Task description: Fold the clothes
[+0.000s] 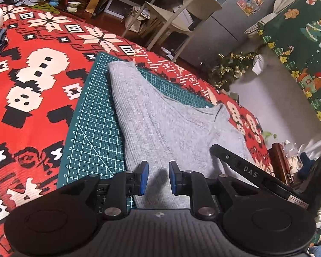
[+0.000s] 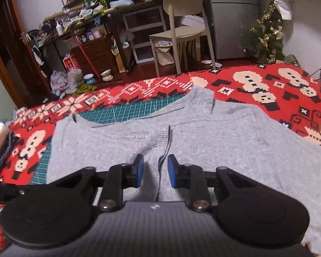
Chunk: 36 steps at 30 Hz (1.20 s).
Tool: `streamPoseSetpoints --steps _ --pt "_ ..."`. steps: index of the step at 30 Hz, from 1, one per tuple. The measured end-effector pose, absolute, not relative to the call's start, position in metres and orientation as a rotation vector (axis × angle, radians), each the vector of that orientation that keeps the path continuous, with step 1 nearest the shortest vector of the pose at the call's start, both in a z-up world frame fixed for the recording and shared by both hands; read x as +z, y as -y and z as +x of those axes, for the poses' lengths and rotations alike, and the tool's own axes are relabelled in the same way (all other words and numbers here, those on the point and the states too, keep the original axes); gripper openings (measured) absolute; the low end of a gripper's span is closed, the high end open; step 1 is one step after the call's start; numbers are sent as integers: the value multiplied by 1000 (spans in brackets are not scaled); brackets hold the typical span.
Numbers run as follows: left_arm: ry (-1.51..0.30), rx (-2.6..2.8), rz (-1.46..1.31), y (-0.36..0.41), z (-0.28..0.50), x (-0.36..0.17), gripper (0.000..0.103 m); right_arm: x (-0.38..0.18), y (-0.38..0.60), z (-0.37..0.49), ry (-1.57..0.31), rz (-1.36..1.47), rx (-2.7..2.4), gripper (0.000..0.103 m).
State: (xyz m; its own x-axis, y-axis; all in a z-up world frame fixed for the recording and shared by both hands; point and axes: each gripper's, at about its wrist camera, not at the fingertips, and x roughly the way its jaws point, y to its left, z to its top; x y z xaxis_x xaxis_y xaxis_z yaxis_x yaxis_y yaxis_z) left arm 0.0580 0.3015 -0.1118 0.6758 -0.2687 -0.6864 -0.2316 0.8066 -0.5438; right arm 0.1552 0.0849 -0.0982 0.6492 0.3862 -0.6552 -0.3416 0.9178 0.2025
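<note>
On green mat (image 1: 89, 128), grey shirt (image 1: 160, 117), collar far-right

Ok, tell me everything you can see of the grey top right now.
The grey top is a heathered, fine-ribbed knit. It lies mostly flat, partly on the green cutting mat and partly on the red patterned blanket, with an edge folded over and a raised crease running toward the right gripper. The left gripper hangs over its near part. Neither visibly pinches the cloth.
</note>
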Motion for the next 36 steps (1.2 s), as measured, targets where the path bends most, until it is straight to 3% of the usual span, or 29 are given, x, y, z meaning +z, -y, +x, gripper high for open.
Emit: streamPoseSetpoints --steps 1,11,18,25,26,28,36 --pt "-847 -24 -651 -301 59 -113 19 -99 -87 154 -751 45 407 2" --pt "-875 -25 -577 -292 60 -116 19 -101 -75 153 -759 46 336 2" --pt "-862 -20 -603 -297 58 -114 19 -88 -63 164 -691 113 368 20" --pt "-847 -15 -636 -301 58 -115 19 -96 -75 184 -699 100 405 20" --pt "-854 -16 -624 -300 59 -116 19 -98 -75 186 -702 101 406 20" --pt "-861 -15 -599 -297 60 -117 19 -103 -76 190 -707 98 398 0" --pt "-867 -6 -554 -293 62 -117 19 -106 -68 191 -698 109 328 0"
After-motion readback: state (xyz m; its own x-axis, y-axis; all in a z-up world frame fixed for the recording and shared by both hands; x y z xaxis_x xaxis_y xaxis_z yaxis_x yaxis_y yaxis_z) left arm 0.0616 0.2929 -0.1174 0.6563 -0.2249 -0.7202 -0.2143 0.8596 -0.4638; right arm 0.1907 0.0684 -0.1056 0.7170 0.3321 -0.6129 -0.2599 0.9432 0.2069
